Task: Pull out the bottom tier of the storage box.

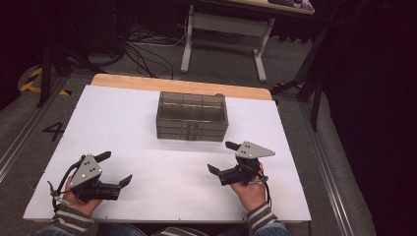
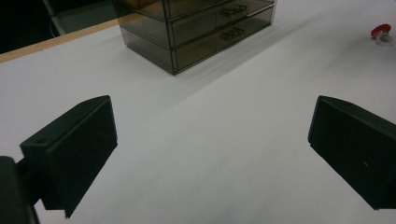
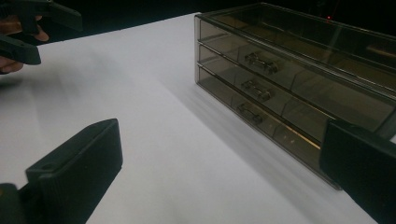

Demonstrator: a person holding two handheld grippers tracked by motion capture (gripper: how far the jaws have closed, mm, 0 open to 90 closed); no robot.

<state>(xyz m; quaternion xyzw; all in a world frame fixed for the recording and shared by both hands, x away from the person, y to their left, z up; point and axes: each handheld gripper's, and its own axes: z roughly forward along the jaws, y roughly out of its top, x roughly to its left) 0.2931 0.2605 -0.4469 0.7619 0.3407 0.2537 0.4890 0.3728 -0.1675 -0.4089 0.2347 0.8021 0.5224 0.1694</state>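
So far nothing had been done, as I judged it. From the high view, my left gripper [image 1: 114, 168] and my right gripper [image 1: 220, 157] both rested near my edge of the white table [image 1: 123, 118], jaws spread apart and holding nothing, while the smoky drawer box [image 1: 192, 117] stood well ahead of them, nearer the far edge and between the two. Along my left gripper [image 2: 212, 140], the jaws stood wide with bare table between them, and the drawer box [image 2: 196, 32] sat ahead and a little to the left, its drawers all pushed in. Along my right gripper [image 3: 219, 172], the jaws were just as wide, the drawer box [image 3: 289, 79] lay ahead to the right, and its three handles [image 3: 256, 88] were untouched. Reaching, gripping a handle and pulling all remained.
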